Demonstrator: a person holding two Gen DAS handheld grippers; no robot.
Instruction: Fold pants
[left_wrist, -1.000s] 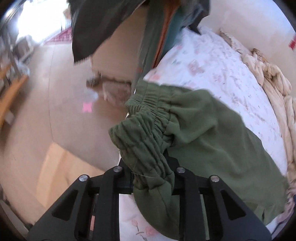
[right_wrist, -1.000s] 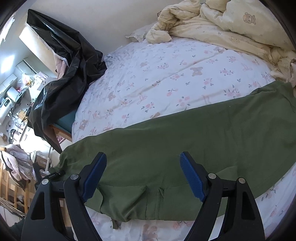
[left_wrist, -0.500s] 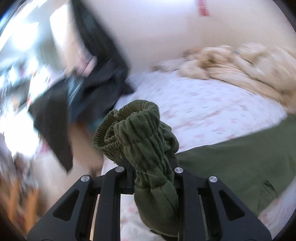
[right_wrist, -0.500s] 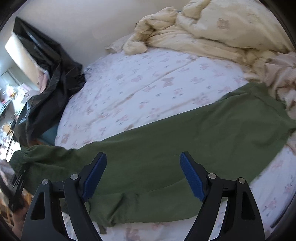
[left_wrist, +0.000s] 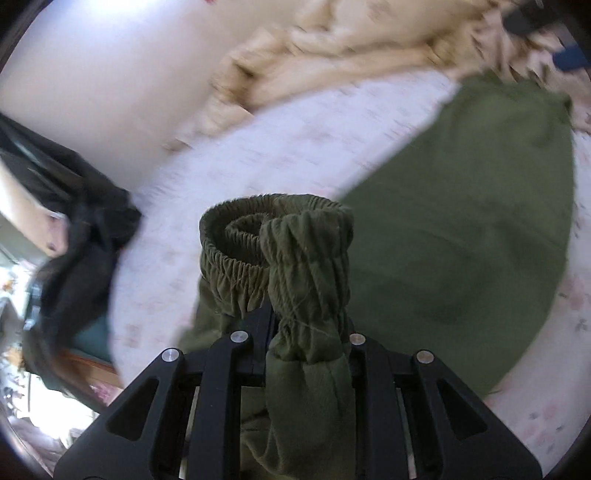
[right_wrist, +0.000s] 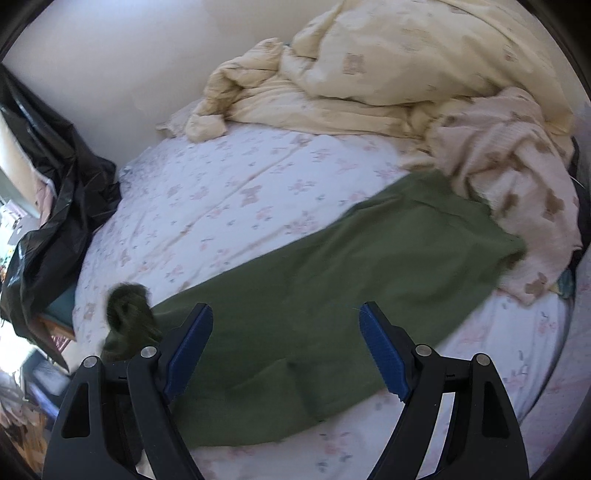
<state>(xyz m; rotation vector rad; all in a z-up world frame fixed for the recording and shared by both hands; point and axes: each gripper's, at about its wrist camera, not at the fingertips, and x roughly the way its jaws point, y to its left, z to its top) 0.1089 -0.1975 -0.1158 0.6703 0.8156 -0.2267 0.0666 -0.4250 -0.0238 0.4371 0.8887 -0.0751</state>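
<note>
Floral bedsheet (right_wrist: 229, 192), cream duvet (right_wrist: 388, 74) bunched against wall (right_wrist: 110, 66).

Left hand-held gripper (left_wrist: 308, 328) clamps green pants' (left_wrist: 461, 236) gathered cuffs (left_wrist: 280, 236).

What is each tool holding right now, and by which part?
The left tool grips the green pants by their bunched elastic cuffs. The right tool is open, holding nothing.

Both wrist cams angled down, sharing bed (right_wrist: 229, 192).
</note>
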